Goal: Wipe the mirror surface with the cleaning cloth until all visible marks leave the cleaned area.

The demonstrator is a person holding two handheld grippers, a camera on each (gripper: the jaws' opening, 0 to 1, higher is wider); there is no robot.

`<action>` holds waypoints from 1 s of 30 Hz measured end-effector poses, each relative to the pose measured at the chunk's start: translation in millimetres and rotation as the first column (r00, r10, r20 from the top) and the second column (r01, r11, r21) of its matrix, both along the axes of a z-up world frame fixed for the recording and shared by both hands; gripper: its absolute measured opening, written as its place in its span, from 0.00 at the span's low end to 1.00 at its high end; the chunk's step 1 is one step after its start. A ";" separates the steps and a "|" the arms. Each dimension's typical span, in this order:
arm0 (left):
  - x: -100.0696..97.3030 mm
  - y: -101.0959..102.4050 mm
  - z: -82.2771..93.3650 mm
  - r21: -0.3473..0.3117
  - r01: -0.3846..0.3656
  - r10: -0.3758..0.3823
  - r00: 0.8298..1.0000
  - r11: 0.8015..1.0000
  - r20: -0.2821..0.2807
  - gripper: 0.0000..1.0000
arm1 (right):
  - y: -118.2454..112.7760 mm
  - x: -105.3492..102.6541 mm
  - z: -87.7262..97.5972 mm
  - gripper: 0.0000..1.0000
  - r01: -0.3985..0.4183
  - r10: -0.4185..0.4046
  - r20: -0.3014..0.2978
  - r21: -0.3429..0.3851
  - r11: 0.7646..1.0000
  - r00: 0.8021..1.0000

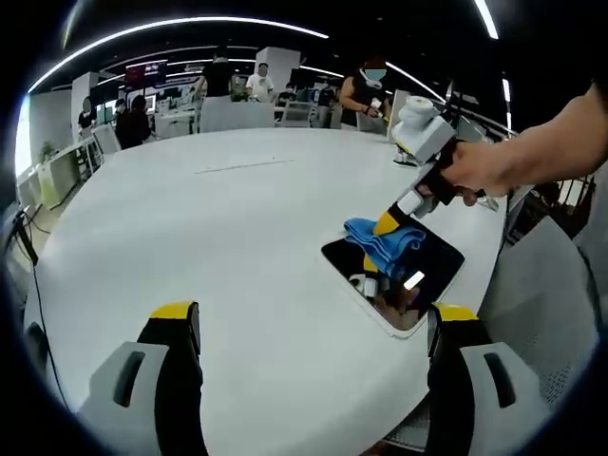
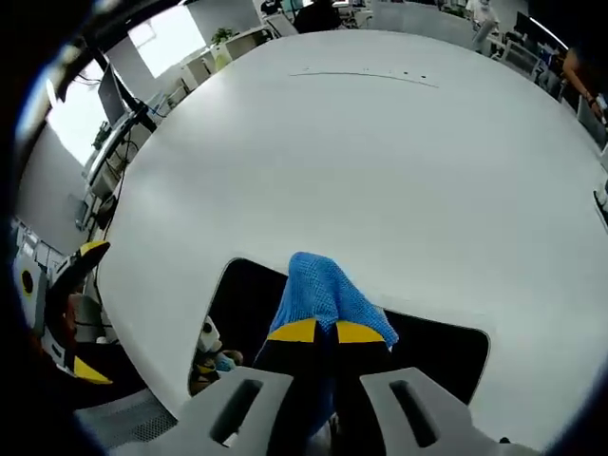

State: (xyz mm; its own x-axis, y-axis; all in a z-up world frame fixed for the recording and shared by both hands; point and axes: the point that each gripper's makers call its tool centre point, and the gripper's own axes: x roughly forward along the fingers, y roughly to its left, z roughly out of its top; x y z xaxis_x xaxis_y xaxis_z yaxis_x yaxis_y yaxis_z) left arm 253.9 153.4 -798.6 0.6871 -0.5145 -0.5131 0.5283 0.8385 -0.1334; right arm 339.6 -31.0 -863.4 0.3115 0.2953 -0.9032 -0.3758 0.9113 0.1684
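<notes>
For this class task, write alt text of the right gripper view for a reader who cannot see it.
The right tool is shut on a blue cleaning cloth and presses it onto a dark mirror lying flat on a large white table. The cloth bunches up above the tool's yellow tips, and the left tool shows at the left edge.

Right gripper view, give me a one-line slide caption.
Right gripper presses a blue cleaning cloth onto the dark mirror lying on a white table.

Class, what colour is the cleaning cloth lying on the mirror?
Blue. The cleaning cloth shows best in the right gripper view, pinched by the right gripper over the mirror.
</notes>
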 end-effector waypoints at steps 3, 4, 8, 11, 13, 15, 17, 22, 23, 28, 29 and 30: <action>-1.8 4.3 -0.1 -0.002 -0.015 0.015 1.000 1.000 0.000 0.99 | 1.2 1.1 -0.2 0.00 -0.009 0.009 -0.002 -0.011 1.000 1.000; -1.7 5.3 -0.3 -0.003 -0.018 0.018 1.000 1.000 -0.001 0.99 | 1.2 2.2 0.0 0.00 -0.010 0.010 0.001 -0.012 1.000 1.000; -5.4 6.3 -2.5 0.000 -0.022 0.022 1.000 1.000 -0.005 0.99 | 2.1 10.3 -1.0 0.00 -0.009 0.010 0.009 -0.022 1.000 1.000; -7.4 7.4 -2.4 -0.001 -0.025 0.025 1.000 1.000 -0.008 0.99 | 2.5 12.8 -0.7 0.00 -0.018 0.018 0.008 -0.030 0.999 1.000; -7.6 7.7 -1.0 -0.001 -0.027 0.027 1.000 1.000 -0.008 0.99 | 2.0 12.2 -0.4 0.00 -0.012 0.012 0.003 -0.026 1.000 1.000; -6.6 9.3 -0.5 0.000 -0.029 0.029 1.000 1.000 -0.004 0.99 | 2.0 12.2 -0.8 0.00 -0.015 0.015 0.005 -0.024 1.000 1.000; -6.0 10.4 0.3 -0.003 -0.035 0.035 0.999 0.999 -0.005 0.99 | 1.9 10.9 -0.1 0.00 -0.020 0.020 0.011 -0.021 1.000 1.000; -1.7 10.6 6.0 -0.006 -0.035 0.035 0.999 0.999 0.012 0.99 | -6.1 10.7 -1.1 0.00 -0.015 0.016 0.010 -0.025 1.000 1.000; -0.6 10.8 7.3 -0.008 -0.036 0.036 0.999 0.999 0.016 0.99 | -9.3 10.4 -0.6 0.00 -0.010 0.011 0.010 -0.026 1.000 1.000; 0.7 11.2 8.1 -0.013 -0.041 0.041 0.999 0.999 0.016 0.99 | -18.7 9.0 -1.1 0.00 0.004 -0.004 0.014 -0.022 1.000 1.000; 0.2 11.2 7.3 -0.016 -0.043 0.043 0.999 0.999 0.011 0.99 | -20.0 8.4 -1.0 0.00 0.000 0.000 0.015 -0.025 1.000 1.000; -0.1 11.1 7.5 -0.017 -0.044 0.044 0.999 0.999 0.011 0.99 | -20.7 8.6 -1.0 0.00 -0.001 0.001 0.015 -0.027 1.000 1.000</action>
State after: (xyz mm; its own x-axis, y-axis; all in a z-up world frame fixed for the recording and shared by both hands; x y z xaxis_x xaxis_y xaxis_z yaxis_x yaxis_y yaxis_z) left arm 253.8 164.4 -791.1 0.7150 -0.4918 -0.4969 0.4923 0.8588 -0.1416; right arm 348.2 -51.7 -864.4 0.3247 0.2714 -0.9060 -0.3792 0.9149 0.1382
